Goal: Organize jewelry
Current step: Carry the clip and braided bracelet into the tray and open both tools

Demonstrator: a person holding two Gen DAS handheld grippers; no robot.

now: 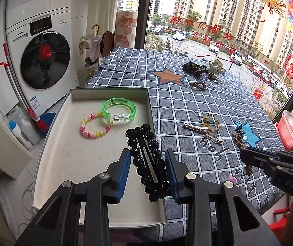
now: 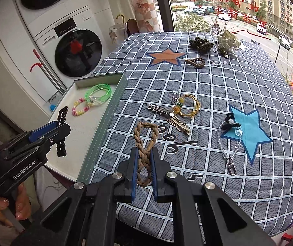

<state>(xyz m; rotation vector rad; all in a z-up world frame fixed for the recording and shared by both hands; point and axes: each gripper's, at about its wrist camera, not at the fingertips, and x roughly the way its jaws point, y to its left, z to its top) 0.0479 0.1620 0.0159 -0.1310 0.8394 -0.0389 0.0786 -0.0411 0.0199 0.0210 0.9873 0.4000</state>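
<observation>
Carrying: both grippers hold a piece above the scene, apparently on the way to the tray (image 1: 50, 135).
Left gripper (image 1: 148, 174): partly closed on the black beaded hair clip (image 1: 146, 160), pads pressing its two long sides; the clip stands tilted, over the tray's right-hand edge.
Right gripper (image 2: 144, 170): nearly closed on the brown braided cord loop (image 2: 145, 143), clamped at its lower half, the upper loop sticking out past the fingertips, above the checked tablecloth (image 2: 208, 164).
Tray contents: a green translucent bangle (image 1: 119, 110) and a pink-and-yellow coil bracelet (image 1: 95, 128), touching each other near the far end; the near half looks bare.
Left on the cloth: a yellow cord ring (image 2: 189, 104), a silver clip (image 2: 159, 109), a gold bow clip (image 2: 179, 126), a clear bead chain with a clasp (image 2: 228, 143), and darker pieces at the far edge.
Step in hand, as I judge it: setting the black clip down in the tray.
Doing it well: bring the clip fully inside the tray wall before lowering, since it now hangs over the rim; aim for the bare near half, apart from the two bracelets.
Release: lower until the clip's bottom end rests on the tray floor, then open, so that it lies flat rather than drops.
Risk: the beads may catch on a pad; open wide before lifting away.
Other hand: keep the cord loop well apart until the left gripper is clear, then place it beside the clip.
</observation>
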